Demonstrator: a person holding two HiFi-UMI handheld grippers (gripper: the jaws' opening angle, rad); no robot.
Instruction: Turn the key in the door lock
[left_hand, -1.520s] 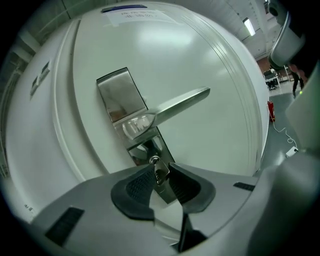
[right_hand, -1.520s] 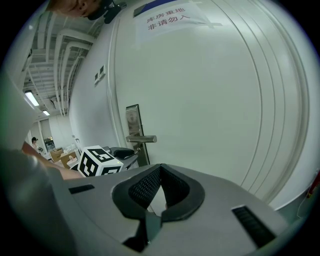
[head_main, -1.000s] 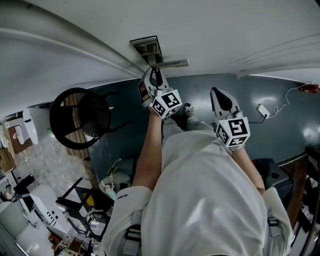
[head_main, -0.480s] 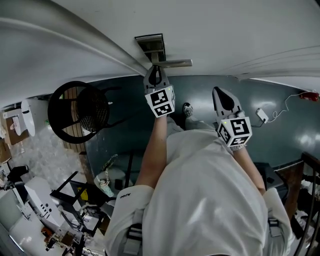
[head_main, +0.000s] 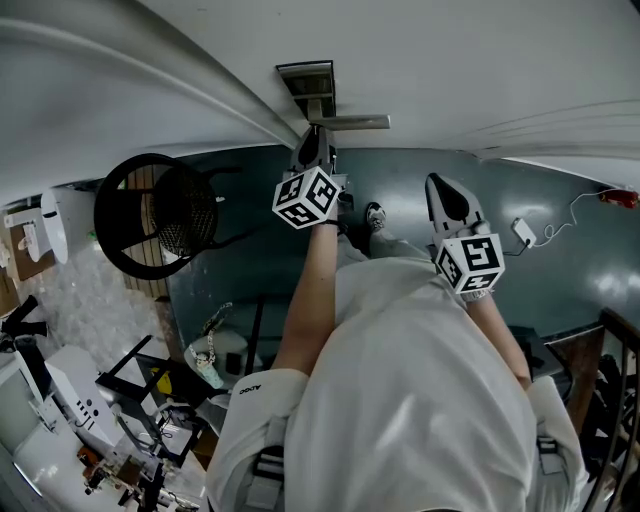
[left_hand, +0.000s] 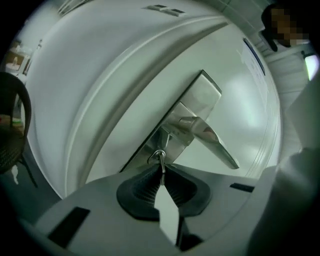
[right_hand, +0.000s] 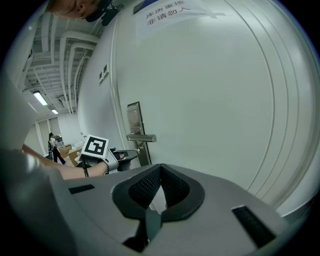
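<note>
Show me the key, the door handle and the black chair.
key (left_hand: 161, 161), left gripper view, on its exposed shaft.
door handle (left_hand: 212, 137), left gripper view, middle of the lever.
black chair (head_main: 190, 228), head view, on its mesh panel.

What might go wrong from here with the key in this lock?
The left hand-held gripper, whose jaws have just been closing, pinches only the narrow outer end of the key, so it may slip once twisted. The lever handle sits close beside the key, so a rolling gripper might knock against it.
</note>
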